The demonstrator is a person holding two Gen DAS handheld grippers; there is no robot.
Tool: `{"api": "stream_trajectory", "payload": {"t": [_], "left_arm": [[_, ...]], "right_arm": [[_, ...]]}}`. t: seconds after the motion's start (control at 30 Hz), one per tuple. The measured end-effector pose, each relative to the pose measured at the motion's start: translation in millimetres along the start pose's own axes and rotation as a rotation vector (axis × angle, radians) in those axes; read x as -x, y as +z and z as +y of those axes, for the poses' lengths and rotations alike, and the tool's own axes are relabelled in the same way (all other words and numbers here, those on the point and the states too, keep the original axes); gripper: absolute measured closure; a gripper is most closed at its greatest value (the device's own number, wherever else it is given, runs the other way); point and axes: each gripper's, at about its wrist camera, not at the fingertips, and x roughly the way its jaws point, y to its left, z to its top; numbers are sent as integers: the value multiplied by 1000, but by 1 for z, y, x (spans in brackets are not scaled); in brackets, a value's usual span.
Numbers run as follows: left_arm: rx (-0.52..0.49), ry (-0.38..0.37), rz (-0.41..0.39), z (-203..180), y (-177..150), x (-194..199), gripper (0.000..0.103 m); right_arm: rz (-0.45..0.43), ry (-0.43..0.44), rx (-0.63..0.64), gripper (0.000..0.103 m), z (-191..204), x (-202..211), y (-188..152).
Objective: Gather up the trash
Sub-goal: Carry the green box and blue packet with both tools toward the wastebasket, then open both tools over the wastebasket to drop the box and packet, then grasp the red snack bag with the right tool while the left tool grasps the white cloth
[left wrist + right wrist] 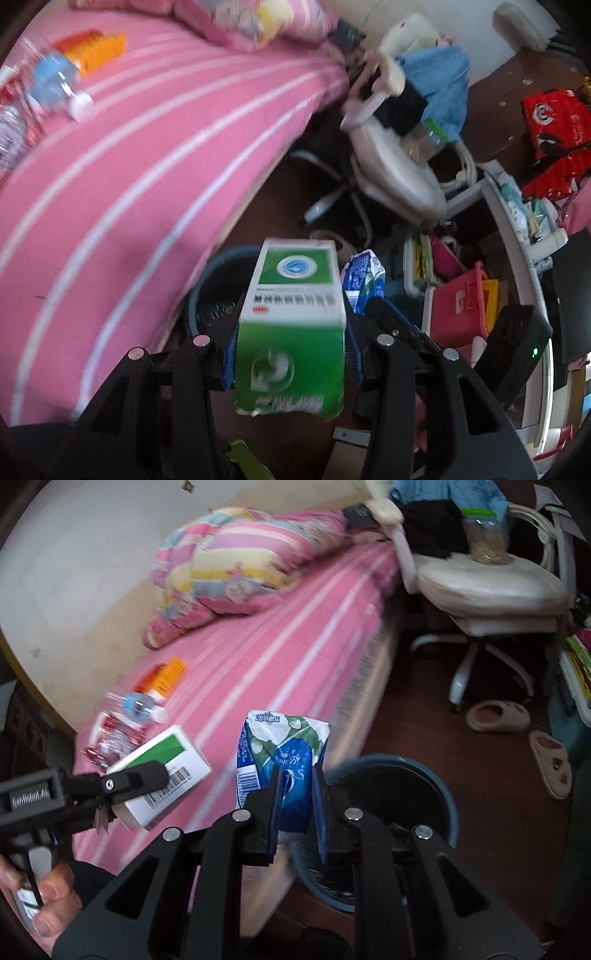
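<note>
A green-and-white cardboard box point(291, 325) is clamped between the fingers of the left gripper point(291, 354) and held beside the edge of the pink white-striped bed point(129, 184), above the round blue waste bin with black liner point(218, 284). A crumpled blue-and-white plastic packet point(282, 764) is pinched by the closed right gripper point(295, 805), just over the bin's rim. On the bed are seen a clear plastic bottle with blue label point(136, 705), an orange carton point(166, 675) and red wrappers point(110, 742).
</note>
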Motion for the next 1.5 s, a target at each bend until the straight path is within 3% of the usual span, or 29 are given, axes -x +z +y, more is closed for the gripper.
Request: {"api": "stream_trajectory", "payload": {"t": [0.23, 0.3, 0.37, 0.4, 0.53, 0.63, 0.73, 0.8, 0.97, 1.13, 1.27, 1.5], "left_arm": [[-8, 9, 108, 3, 9, -57, 60], [8, 18, 133, 8, 14, -73, 55], [26, 26, 147, 13, 19, -85, 44], [32, 24, 151, 14, 20, -88, 38], [58, 4, 163, 13, 25, -97, 31], [63, -13, 145, 9, 30, -98, 30], [68, -22, 114, 4, 32, -93, 29], [70, -29, 79, 2, 32, -82, 28], [85, -39, -48, 7, 29, -38, 20], [158, -150, -198, 20, 25, 28, 16], [181, -213, -291, 33, 19, 84, 15], [191, -92, -436, 96, 4, 187, 13]], "right_arm": [[72, -74, -36, 86, -40, -35, -16], [89, -92, -38, 82, -47, -46, -18], [99, -109, -52, 62, -54, -53, -17], [98, -113, -59, 59, -55, -55, -16], [85, -135, -75, 30, -62, -56, -13], [37, -155, -75, 23, -61, -49, -11], [-67, -207, -40, 17, -52, -35, -10], [-97, -228, -21, 17, -44, -29, -9], [-92, -114, 52, 17, -19, -17, -2], [-117, -35, 162, 16, 37, 5, 9], [-126, 91, 209, 16, 90, 21, 20], [-181, 222, 259, 13, 189, 36, 40]]}}
